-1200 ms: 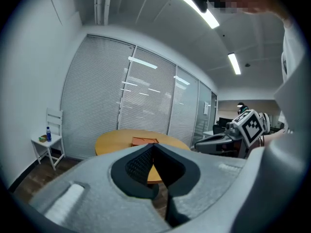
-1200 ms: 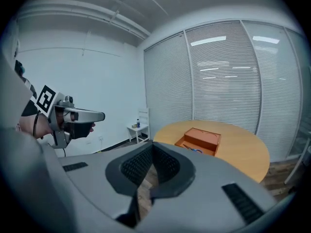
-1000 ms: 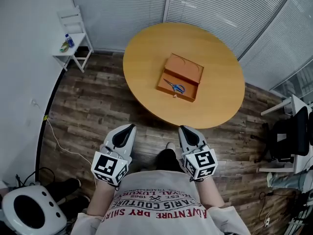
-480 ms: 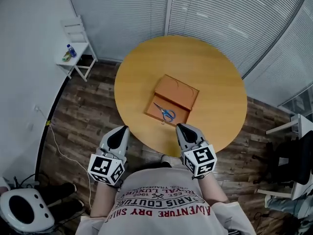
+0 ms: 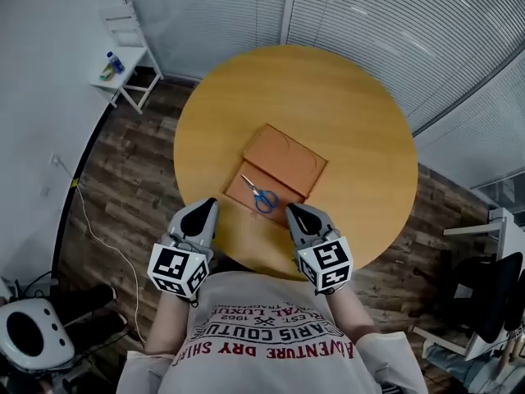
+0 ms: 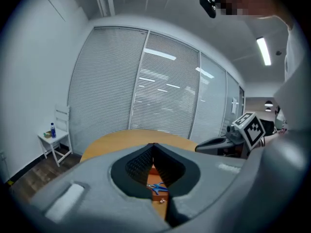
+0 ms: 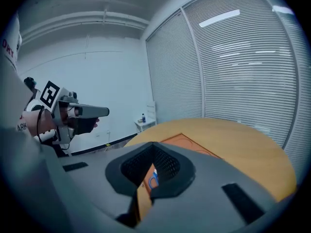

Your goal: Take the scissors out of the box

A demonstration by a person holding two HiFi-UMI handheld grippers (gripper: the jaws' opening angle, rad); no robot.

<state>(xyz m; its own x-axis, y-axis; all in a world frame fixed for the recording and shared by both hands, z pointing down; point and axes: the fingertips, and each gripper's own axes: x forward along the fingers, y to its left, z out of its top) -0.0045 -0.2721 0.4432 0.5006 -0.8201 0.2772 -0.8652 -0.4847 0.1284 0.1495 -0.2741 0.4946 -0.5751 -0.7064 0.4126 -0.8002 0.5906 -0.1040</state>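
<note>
An open orange box (image 5: 275, 173) lies on the round wooden table (image 5: 353, 121), its lid folded back flat. Blue-handled scissors (image 5: 261, 197) rest in the box's near half. My left gripper (image 5: 208, 206) hovers at the table's near edge, left of the box, shut and empty. On the other side, my right gripper (image 5: 294, 211) is just off the box's near right corner, also shut with nothing in it. In the left gripper view the scissors (image 6: 158, 187) show through the gap below the closed jaws. The right gripper view shows a blue handle (image 7: 152, 179) the same way.
A small white side table with a bottle (image 5: 123, 56) stands at the far left by the wall. Slatted blinds (image 5: 369, 15) line the far side. A white round device (image 5: 33, 335) and a cable lie on the wood floor at left; an office chair (image 5: 492, 302) is at right.
The person has stepped up to the table. Both grippers have moved forward from over the floor to the table's near edge, and the box with the scissors is now close in front of them.
</note>
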